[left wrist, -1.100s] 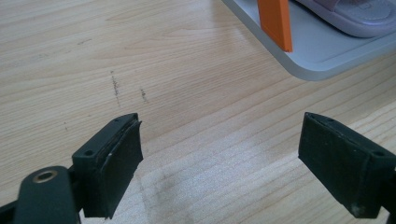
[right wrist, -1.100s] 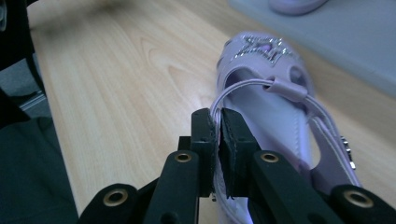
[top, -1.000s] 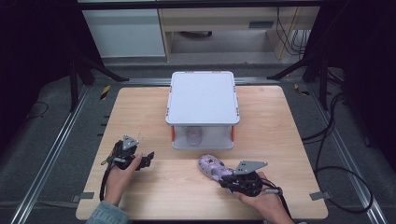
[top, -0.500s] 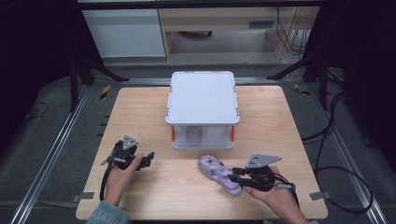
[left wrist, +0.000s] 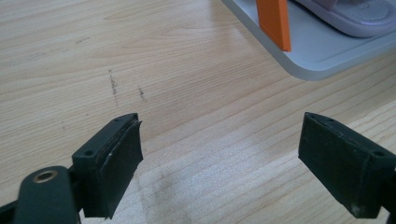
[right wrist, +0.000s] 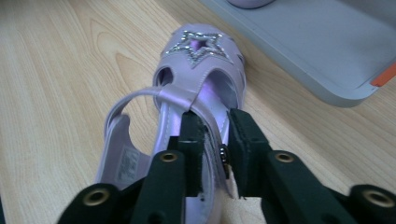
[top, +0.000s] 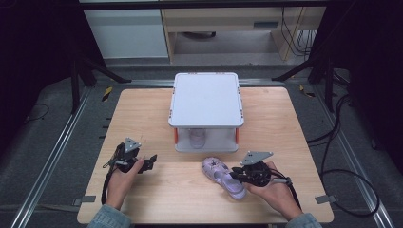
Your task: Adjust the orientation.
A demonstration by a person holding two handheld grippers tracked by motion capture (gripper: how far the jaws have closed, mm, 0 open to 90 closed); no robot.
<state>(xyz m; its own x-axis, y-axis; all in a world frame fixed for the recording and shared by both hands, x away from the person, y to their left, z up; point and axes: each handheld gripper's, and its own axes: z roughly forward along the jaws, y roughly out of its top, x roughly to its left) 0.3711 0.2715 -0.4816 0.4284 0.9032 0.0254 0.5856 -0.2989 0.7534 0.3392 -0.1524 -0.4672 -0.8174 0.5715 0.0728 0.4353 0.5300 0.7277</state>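
Light wooden table (top: 157, 116) carrying a grey two-tier plastic rack with orange posts (top: 206, 97); a second lilac shoe (top: 196, 137) rests on its lower shelf. The right gripper (top: 236, 176) is clenched on the side strap of a lilac child's sandal with a glittery star on the toe (right wrist: 196, 70), which lies on the table just in front of the rack. The left gripper (top: 149, 161) rests near the table's left front, jaws spread wide over bare wood.

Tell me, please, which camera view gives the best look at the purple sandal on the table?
The right gripper view: the purple sandal is close, showing its star ornament and the right gripper shut on its side wall. The high view shows it small, before the grey shelf. The left gripper view shows another sandal's edge on the shelf.
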